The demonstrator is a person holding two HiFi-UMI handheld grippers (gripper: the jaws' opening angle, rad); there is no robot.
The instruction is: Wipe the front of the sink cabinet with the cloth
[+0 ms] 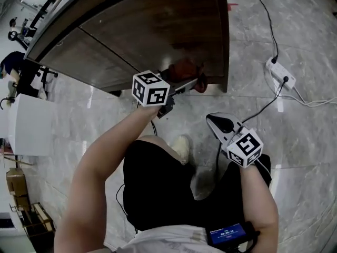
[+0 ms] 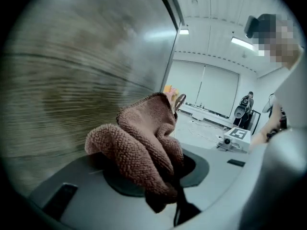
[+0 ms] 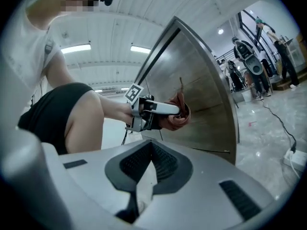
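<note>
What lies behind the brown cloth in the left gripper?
The cabinet front, dark wood grain. The cloth, clamped by the left gripper, hides the patch it covers.

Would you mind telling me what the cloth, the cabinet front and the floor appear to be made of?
The cloth looks like brown terry or microfibre: it has a nubbly looped pile and folds softly. The cabinet front seems to be dark wood or wood-look laminate, matte, with a streaked grain. The floor looks like polished grey marble or marble-pattern tile, going by the veining, joint lines and glare.
</note>
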